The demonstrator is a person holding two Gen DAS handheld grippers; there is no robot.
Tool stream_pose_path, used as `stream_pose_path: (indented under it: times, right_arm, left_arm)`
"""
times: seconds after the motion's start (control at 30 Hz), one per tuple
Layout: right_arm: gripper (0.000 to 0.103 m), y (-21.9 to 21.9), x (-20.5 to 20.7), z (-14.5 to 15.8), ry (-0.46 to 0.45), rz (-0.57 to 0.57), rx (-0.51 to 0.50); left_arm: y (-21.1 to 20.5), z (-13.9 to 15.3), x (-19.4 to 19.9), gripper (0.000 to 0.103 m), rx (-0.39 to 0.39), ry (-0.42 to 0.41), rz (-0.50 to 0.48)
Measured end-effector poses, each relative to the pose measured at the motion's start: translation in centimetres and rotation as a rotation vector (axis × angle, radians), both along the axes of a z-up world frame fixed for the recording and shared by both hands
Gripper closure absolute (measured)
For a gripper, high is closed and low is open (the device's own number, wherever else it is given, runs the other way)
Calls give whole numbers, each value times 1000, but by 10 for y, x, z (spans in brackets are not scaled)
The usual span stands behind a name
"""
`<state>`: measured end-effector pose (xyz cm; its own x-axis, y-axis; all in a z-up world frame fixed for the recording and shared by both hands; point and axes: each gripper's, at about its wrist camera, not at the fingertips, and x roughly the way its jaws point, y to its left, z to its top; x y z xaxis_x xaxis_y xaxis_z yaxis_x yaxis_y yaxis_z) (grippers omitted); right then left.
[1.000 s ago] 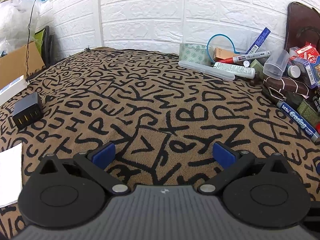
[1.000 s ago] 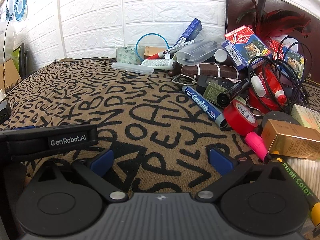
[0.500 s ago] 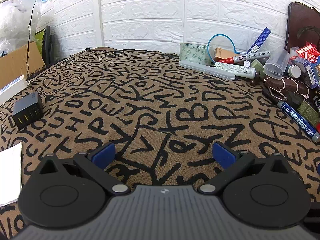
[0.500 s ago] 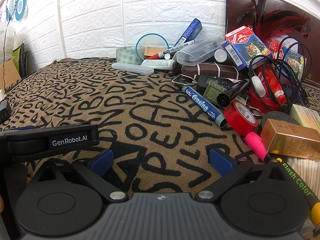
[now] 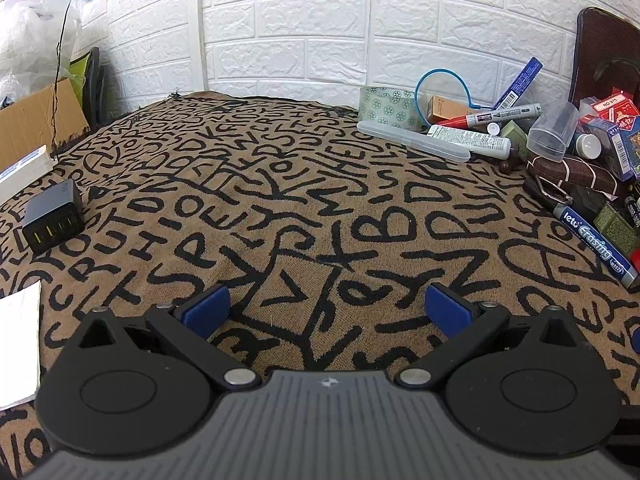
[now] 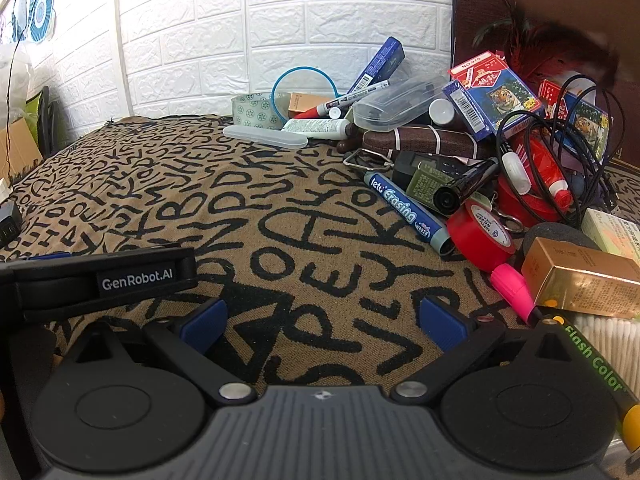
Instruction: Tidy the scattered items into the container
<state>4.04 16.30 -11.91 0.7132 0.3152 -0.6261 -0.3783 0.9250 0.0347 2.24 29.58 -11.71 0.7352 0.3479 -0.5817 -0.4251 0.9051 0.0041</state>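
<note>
Hovering low over the lettered cloth [image 5: 304,200], the left gripper [image 5: 326,306] and right gripper [image 6: 322,320] both stand spread and empty. The scattered items [image 6: 460,184] are heaped at the right against the wall, probably within the right gripper's reach; no container is clearly visible.

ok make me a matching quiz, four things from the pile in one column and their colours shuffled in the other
Things:
1. tape roll
2. highlighter
3. erasing marker
4. box

Colours:
a. gold
b. blue
c. red
d. pink

Pairs: 1-c, 2-d, 3-b, 4-a
</note>
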Motion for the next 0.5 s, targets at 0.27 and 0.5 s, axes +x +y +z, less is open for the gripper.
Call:
stream_pose_path:
  times: [0.27, 0.5]
  right_arm:
    - [0, 0, 0, 0, 0, 0, 0]
    - [0, 0, 0, 0, 1, -1, 2]
  left_arm:
    - [0, 0, 0, 0, 0, 0, 2]
    - [-1, -1, 0, 0, -4, -2, 3]
